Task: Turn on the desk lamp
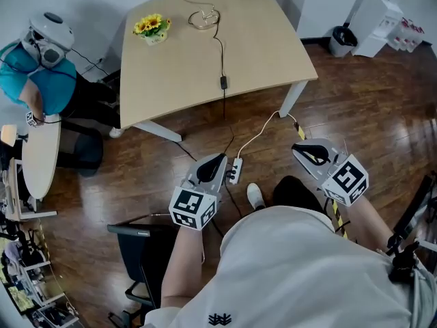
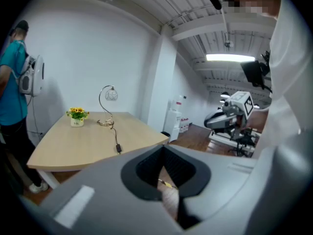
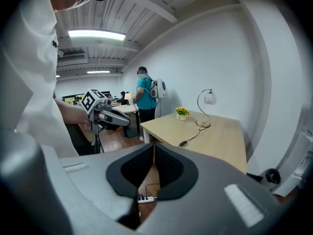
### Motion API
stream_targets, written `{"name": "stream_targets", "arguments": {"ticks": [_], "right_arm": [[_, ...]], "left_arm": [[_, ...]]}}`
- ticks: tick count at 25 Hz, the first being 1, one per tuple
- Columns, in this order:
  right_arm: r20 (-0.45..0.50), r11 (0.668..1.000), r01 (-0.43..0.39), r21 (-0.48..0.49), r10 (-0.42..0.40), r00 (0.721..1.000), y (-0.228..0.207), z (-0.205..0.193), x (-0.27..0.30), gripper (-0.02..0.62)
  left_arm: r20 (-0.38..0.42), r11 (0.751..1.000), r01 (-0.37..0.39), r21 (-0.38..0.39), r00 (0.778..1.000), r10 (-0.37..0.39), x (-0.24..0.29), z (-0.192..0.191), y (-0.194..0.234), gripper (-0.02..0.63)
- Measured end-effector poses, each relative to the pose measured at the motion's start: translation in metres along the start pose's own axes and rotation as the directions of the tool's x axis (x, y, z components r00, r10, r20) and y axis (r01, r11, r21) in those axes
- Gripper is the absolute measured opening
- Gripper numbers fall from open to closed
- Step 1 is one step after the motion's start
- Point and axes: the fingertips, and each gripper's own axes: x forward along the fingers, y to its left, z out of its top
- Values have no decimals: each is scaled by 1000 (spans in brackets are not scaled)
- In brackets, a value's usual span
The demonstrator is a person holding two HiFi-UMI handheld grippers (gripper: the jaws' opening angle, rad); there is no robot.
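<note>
The desk lamp (image 1: 203, 18) stands at the far edge of the beige table (image 1: 259, 53), its thin curved stem rising from a ring base. Its cord runs to an inline switch (image 1: 222, 82) lying on the tabletop, then drops to a white power strip (image 1: 235, 170) on the floor. The left gripper view shows the lamp (image 2: 106, 106) and switch (image 2: 118, 149); the right gripper view shows the lamp (image 3: 206, 106) and switch (image 3: 183, 143). My left gripper (image 1: 220, 158) and right gripper (image 1: 300, 147) hover over the floor, well short of the table. Both are shut with nothing held.
A pot of yellow flowers (image 1: 151, 27) sits left of the lamp. A person in a teal shirt (image 1: 41, 80) stands at far left by a small round table (image 1: 37, 156). A black chair (image 1: 147, 258) is by my left side. A bin (image 1: 341, 41) stands at back right.
</note>
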Motion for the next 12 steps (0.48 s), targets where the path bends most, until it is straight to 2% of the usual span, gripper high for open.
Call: {"name": "stream_targets", "arguments": {"ticks": [6, 12], "right_arm": [[-9, 1000, -30, 8, 30, 1000, -29, 3, 28, 14], [-4, 998, -69, -8, 69, 998, -95, 24, 70, 14]], "left_arm": [[-45, 1000, -10, -6, 999, 10, 37, -1, 35, 20], [-106, 998, -56, -6, 993, 55, 103, 8, 91, 20]]}}
